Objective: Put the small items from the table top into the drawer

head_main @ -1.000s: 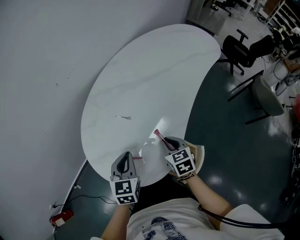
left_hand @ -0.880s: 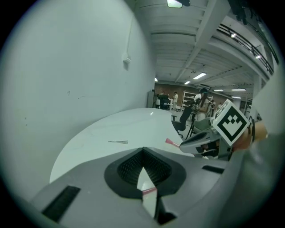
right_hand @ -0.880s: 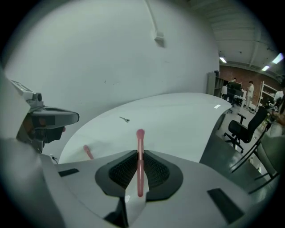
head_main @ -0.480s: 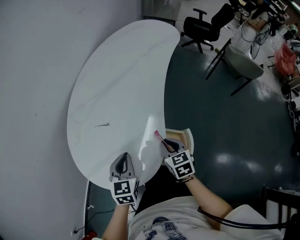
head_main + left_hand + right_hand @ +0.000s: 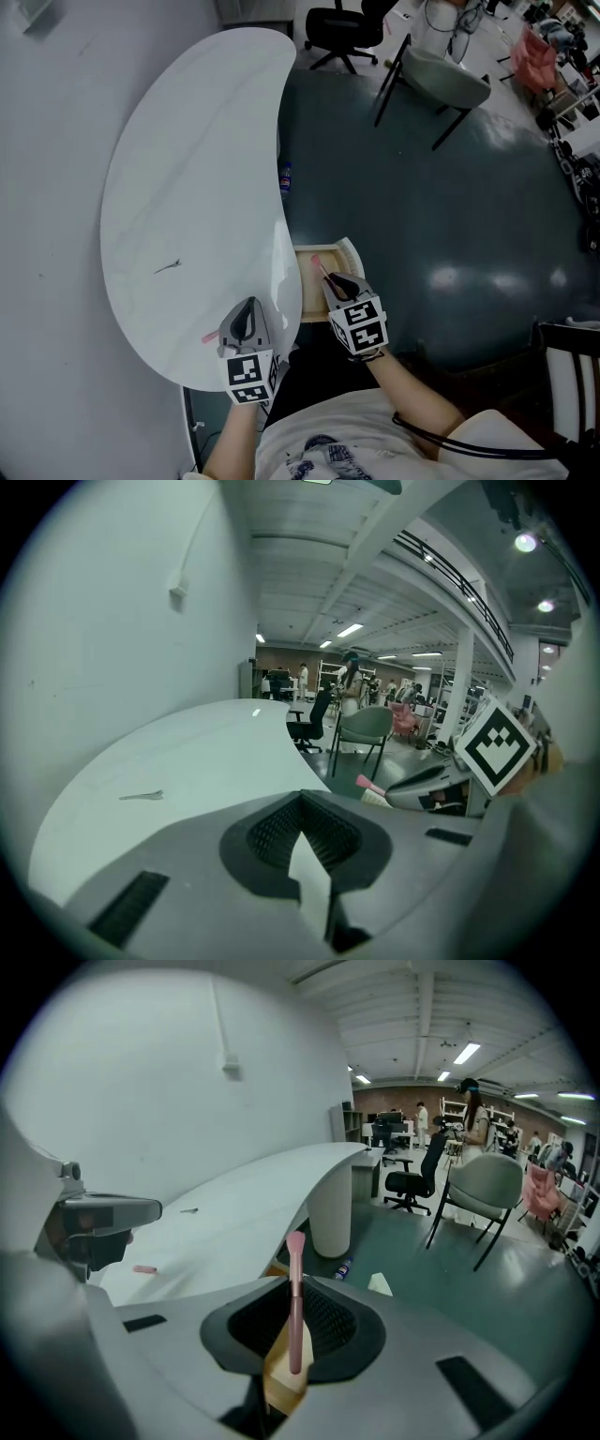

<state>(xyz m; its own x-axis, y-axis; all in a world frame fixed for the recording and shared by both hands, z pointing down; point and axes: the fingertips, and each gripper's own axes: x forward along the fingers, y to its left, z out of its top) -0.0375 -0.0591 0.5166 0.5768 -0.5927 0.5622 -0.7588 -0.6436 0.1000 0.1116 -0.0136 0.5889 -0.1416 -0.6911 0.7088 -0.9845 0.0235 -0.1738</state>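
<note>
While the left tongs (image 5: pixel 249 306) sit closed and empty, the right tongs (image 5: pixel 333 280) grip a pink brush (image 5: pixel 296 1269), bristles forward.

A black office chair (image 5: pixel 339 23), a grey chair (image 5: pixel 450 80) and a bottle (image 5: pixel 285 178) sit on the dark floor (image 5: pixel 450 216)

**Inventory of the scene, by kind.**
- Table (image 5: pixel 187 169): one, white, with a curved outline.
- Drawer (image 5: pixel 352 251): one, wooden.
- Grippers: two, the left gripper (image 5: pixel 246 307) and the right gripper (image 5: pixel 334 281), each bearing one marker cube.
- Small items: three in all. These are one pink brush (image 5: pixel 319 266), one short pink stick (image 5: pixel 208 336) and one thin grey piece (image 5: pixel 169 268).
- Chairs: two, one black office chair (image 5: pixel 342 23) and one grey shell chair (image 5: pixel 450 80).
- Bottle (image 5: pixel 285 178): one, on the floor.
- People in the far background: several, too small to count.
</note>
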